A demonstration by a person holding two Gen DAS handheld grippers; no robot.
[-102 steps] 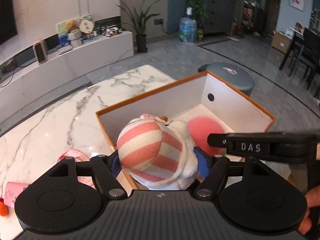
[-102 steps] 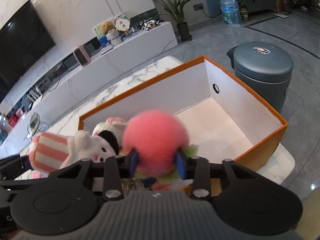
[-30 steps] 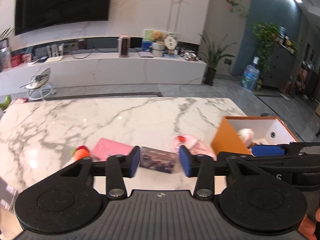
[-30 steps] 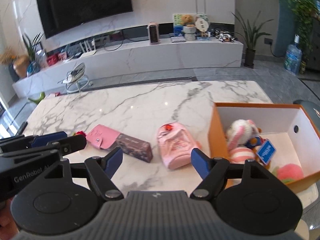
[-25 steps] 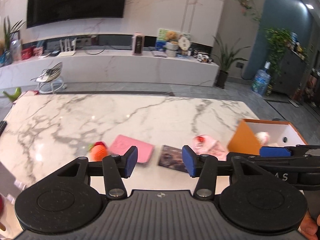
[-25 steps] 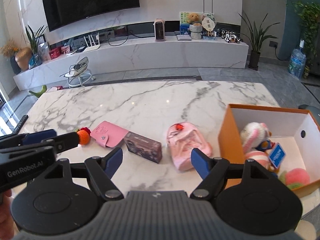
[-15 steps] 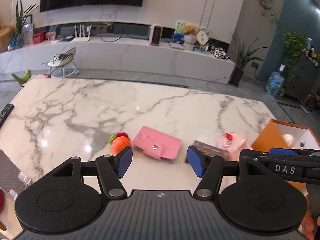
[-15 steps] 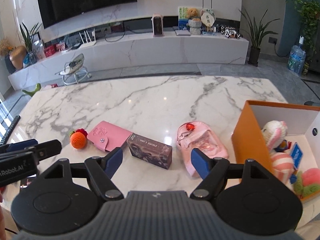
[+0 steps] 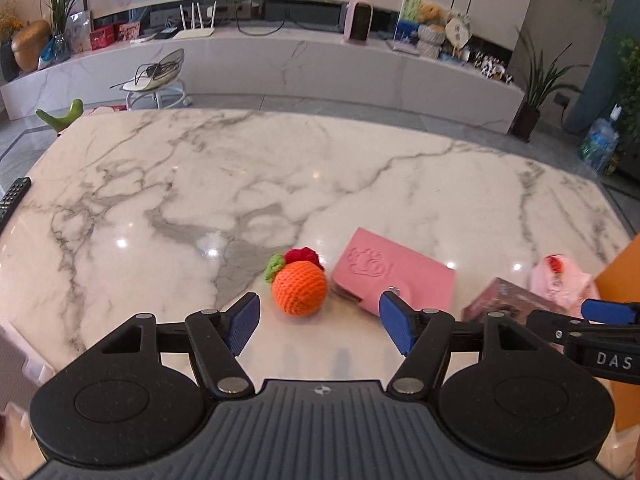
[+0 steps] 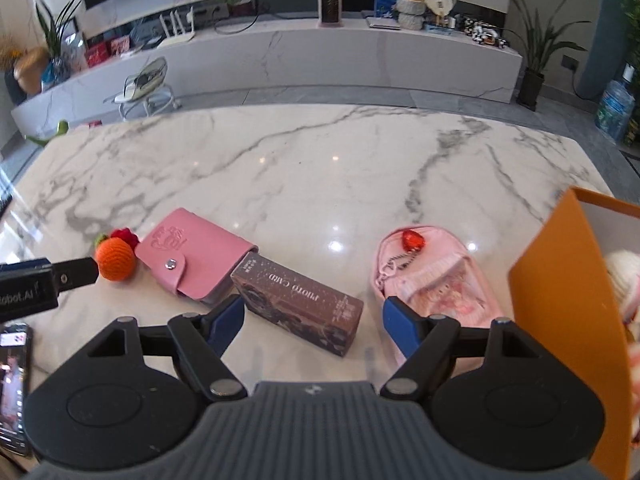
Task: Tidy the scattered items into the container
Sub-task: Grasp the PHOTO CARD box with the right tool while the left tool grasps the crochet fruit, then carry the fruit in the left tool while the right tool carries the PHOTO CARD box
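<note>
the orange box [image 10: 560, 288] is cut off at the 3 o'clock edge of the right wrist view, so only its near wall and a strip of its white inside show; a cream and pink striped plush [image 10: 626, 276] peeks over that wall, mostly hidden. in the left wrist view the box is only an orange sliver at 3 o'clock. a phone [image 10: 14, 384] lies half out of frame at 8 o'clock of the right view, and a remote [image 9: 12, 198] is clipped at 9 o'clock of the left view.

on the marble bench [image 10: 320, 168] four items lie in a row: a crocheted orange ball [image 9: 299, 287] with a red and green tuft, a pink card wallet [image 10: 196, 254] just beside it, a dark photo card box [image 10: 296, 302] touching the wallet's 3 o'clock end, and a pink mini backpack [image 10: 432, 276] near the orange box.

the left tool [image 9: 320, 324] is wide open and empty, the ball just ahead between its blue pads. the right tool [image 10: 312, 320] is also spread wide, holding nothing, with the photo card box lying between its pads.

half a second ago the left tool's view centred on the wallet; it now centres on the ball, and both tools sit lower and nearer the items.
</note>
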